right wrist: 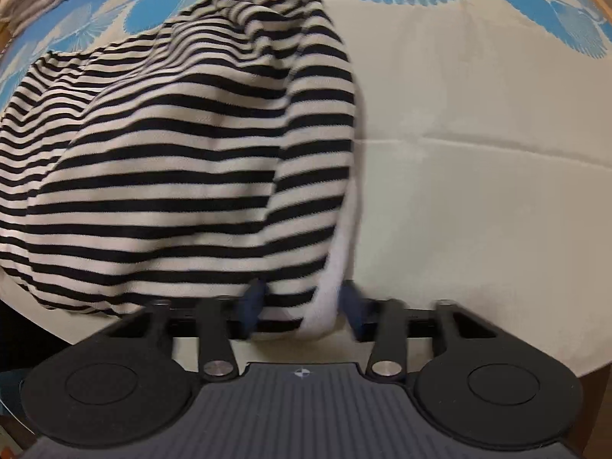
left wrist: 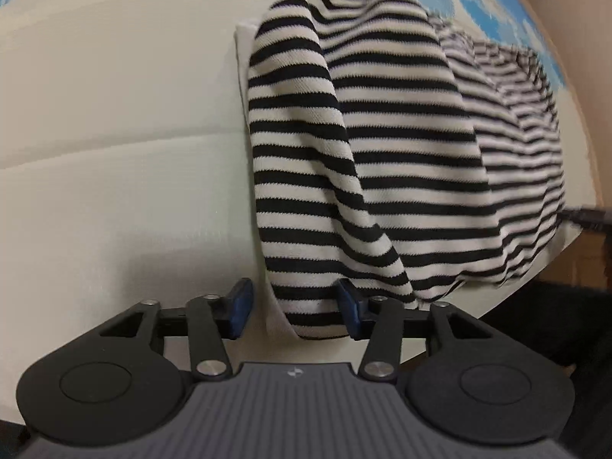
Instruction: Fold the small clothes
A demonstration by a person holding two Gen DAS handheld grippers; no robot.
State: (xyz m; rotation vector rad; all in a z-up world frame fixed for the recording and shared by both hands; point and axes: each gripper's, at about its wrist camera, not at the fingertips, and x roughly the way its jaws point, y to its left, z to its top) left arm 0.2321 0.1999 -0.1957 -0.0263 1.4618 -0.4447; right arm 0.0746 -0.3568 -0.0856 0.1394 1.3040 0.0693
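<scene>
Left gripper (left wrist: 296, 308) is pointing steeply down at the near corner of the striped garment (left wrist: 382, 145). Its blue pads (left wrist: 240, 308) are standing partly apart: the right pad is touching the cloth, the left pad is sitting clear of it with a gap showing.

Right gripper (right wrist: 302, 311) is pinching the garment's (right wrist: 183, 160) white-edged near corner; both pads (right wrist: 254, 306) are pressing into the fabric, narrowly spaced.

The garment is lying bunched on the cream tablecloth (left wrist: 114, 153) with the blue flower border, stretching between the two grippers.
</scene>
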